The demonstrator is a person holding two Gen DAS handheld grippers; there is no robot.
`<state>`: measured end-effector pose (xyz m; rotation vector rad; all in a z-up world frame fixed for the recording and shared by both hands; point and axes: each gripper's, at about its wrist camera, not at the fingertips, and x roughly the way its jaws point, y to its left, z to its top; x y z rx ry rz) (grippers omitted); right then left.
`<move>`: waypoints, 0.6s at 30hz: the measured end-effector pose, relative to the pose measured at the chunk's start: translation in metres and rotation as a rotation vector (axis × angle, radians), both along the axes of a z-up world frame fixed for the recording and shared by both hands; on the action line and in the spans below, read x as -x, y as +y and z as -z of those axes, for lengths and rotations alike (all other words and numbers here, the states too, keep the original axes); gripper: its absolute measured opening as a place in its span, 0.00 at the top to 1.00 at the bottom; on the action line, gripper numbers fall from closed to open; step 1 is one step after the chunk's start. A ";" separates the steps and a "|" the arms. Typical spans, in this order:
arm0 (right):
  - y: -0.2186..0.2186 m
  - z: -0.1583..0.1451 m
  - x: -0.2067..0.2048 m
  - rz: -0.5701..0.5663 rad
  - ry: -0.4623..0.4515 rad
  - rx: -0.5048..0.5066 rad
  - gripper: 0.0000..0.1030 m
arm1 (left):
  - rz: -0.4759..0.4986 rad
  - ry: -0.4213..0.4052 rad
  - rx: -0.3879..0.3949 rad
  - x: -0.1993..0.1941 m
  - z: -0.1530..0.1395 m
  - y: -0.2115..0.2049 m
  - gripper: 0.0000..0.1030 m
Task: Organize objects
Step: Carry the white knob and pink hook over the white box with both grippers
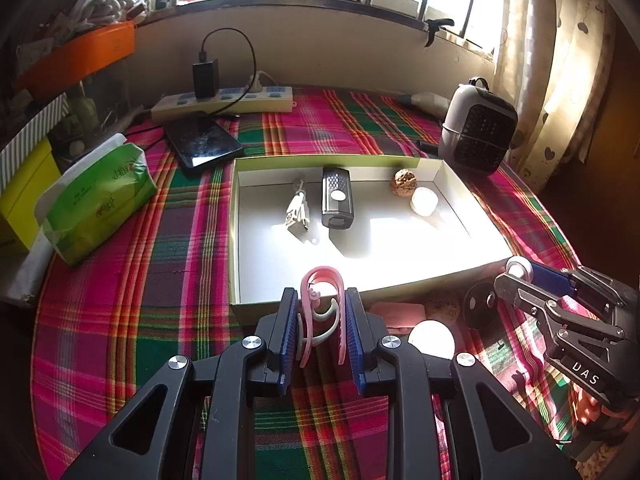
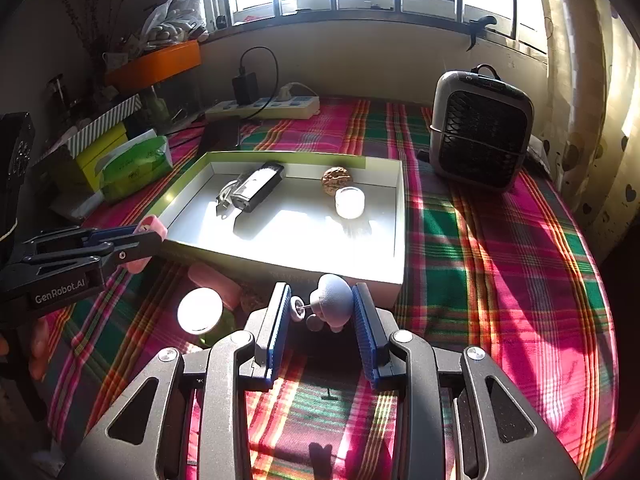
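Left wrist view shows your left gripper clamped on the pink clip, your right gripper pinching a grey keychain figure, the box straight ahead of both.

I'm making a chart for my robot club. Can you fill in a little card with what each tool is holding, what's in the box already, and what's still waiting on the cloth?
left tool: shut on a pink clip
right tool: shut on a small grey charm
box: open and shallow, on the plaid cloth
in the box: white cable, black gadget, walnut, white round lid
still on the cloth in front of the box: pink eraser, glowing white ball
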<state>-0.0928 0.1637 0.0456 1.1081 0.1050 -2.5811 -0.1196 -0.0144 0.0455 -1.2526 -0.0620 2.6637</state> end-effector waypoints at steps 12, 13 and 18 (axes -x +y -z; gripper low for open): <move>-0.017 -0.007 0.043 -0.040 -0.011 -0.018 0.68 | -0.014 0.006 0.012 0.035 -0.005 -0.006 0.80; -0.019 -0.007 0.047 -0.044 -0.014 -0.023 0.68 | -0.018 0.004 0.015 0.039 -0.005 -0.006 0.80; -0.027 -0.004 0.070 -0.058 -0.032 -0.031 0.68 | -0.026 -0.004 0.022 0.058 -0.004 -0.009 0.80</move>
